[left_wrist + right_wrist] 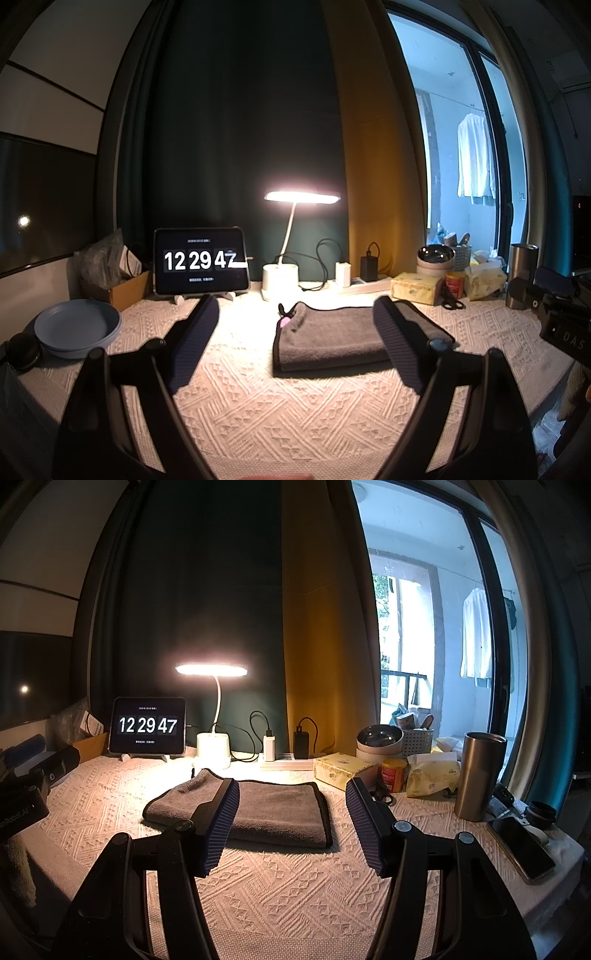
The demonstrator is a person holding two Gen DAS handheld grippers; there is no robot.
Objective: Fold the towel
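though folded, towel (273, 812) crosswise

A grey towel (258, 812) with dark edging lies on a cream tabletop cloth (295, 893) woven in raised diamonds. Far behind hang dark green, perhaps black, and mustard curtains (321, 627).

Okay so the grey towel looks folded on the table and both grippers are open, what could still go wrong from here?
1. The towel has one back corner bunched up; another fold may come out uneven.
2. The steel tumbler and the phone lie close beside the right gripper; a wide swing could knock them.
3. The blue plate sits near the table edge by the left gripper.
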